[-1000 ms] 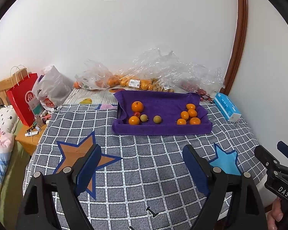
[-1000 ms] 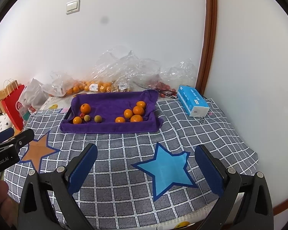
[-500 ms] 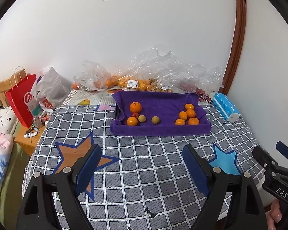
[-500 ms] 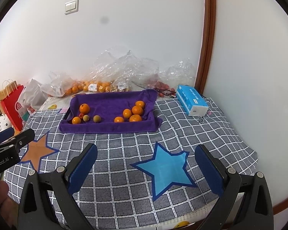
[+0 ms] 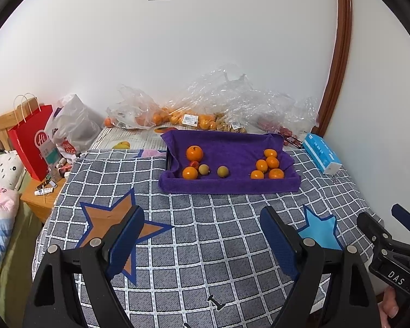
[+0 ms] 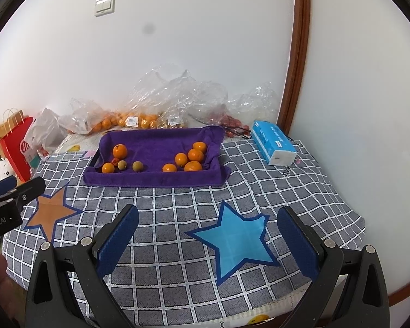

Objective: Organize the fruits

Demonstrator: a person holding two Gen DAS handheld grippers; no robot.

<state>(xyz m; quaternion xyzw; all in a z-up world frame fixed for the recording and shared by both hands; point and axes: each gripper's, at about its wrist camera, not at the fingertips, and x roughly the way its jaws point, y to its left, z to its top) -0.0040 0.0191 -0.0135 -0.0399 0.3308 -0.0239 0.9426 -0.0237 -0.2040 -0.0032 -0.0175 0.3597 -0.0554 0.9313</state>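
Now both hand-held grippers (image 5: 202, 242) (image 6: 209, 239) wide, empty.

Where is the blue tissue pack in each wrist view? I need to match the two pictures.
Left wrist: the tissue pack lies at the right, past the right end of the purple tray, near the wooden trim.
Right wrist: the tissue pack lies right of centre, again just right of the tray.
Shared landmark: the blue star on the checked cloth, nearer the camera than the pack in both views.
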